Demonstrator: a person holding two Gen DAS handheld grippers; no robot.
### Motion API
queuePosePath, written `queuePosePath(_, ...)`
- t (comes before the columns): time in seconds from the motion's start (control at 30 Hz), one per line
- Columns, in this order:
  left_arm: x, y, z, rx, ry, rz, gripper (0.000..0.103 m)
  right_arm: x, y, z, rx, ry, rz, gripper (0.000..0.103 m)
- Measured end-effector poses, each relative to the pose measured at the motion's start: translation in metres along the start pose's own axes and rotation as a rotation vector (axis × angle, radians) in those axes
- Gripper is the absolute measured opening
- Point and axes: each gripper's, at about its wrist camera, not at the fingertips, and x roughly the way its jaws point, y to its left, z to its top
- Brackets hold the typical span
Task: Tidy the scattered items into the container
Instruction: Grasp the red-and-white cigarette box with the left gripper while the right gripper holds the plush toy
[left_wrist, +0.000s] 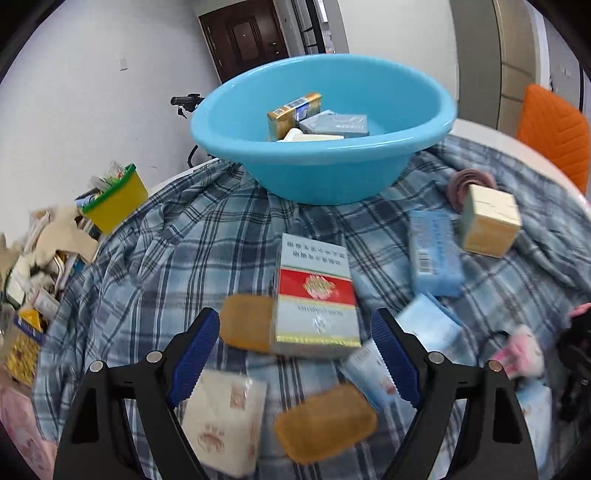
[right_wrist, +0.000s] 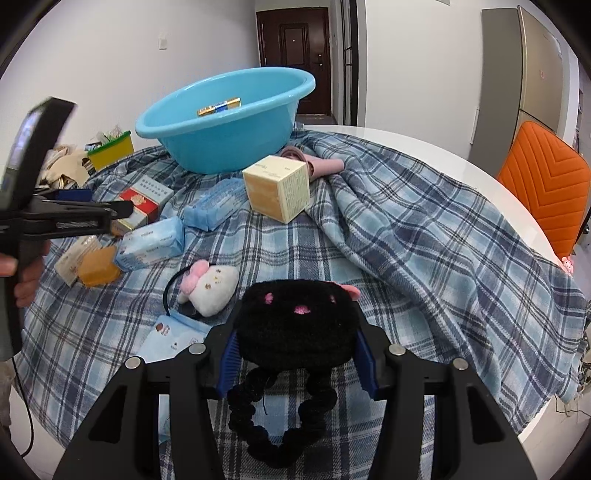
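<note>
The blue basin (left_wrist: 321, 162) stands at the back of the plaid cloth with several small boxes inside. My left gripper (left_wrist: 295, 317) is open and hovers low over a red and white box (left_wrist: 314, 291), whose near end lies between the spread fingers without touching them. Amber soap bars (left_wrist: 247, 326) (left_wrist: 325, 421) and a white tissue pack (left_wrist: 225, 413) lie around it. My right gripper (right_wrist: 297, 332) is shut on a black plush hair tie (right_wrist: 295, 325), its elastic loop hanging below. A white plush hair tie (right_wrist: 208, 286) lies just left of it.
A cream cube box (right_wrist: 277, 188), blue packs (right_wrist: 214, 205) (right_wrist: 151, 245) and a pink item (right_wrist: 321, 166) lie near the basin (right_wrist: 221, 147). A yellow bin (left_wrist: 116, 199) and clutter fill the left side. An orange chair (right_wrist: 543, 184) stands beyond the white table edge (right_wrist: 461, 162).
</note>
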Motion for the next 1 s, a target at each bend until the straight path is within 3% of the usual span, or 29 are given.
queuePosePath(0.3,0.038,-0.007,0.006,0.062,0.091,0.025,0.086,0.000,-0.005,0.006,0.012,-0.005,0.015,0.051)
queuePosePath(0.67,0.057,-0.007,0.013,0.111,0.126,0.046,0.086,0.007,-0.005,0.006,0.019,0.016,0.025,0.051)
queuePosePath(0.93,0.063,-0.002,0.017,0.118,0.130,0.018,0.086,0.008,0.003,0.008,0.016,0.018,0.048,0.051)
queuePosePath(1.0,0.062,-0.003,0.016,0.117,0.119,0.009,0.072,0.009,0.002,0.007,0.017,0.020,0.046,0.051)
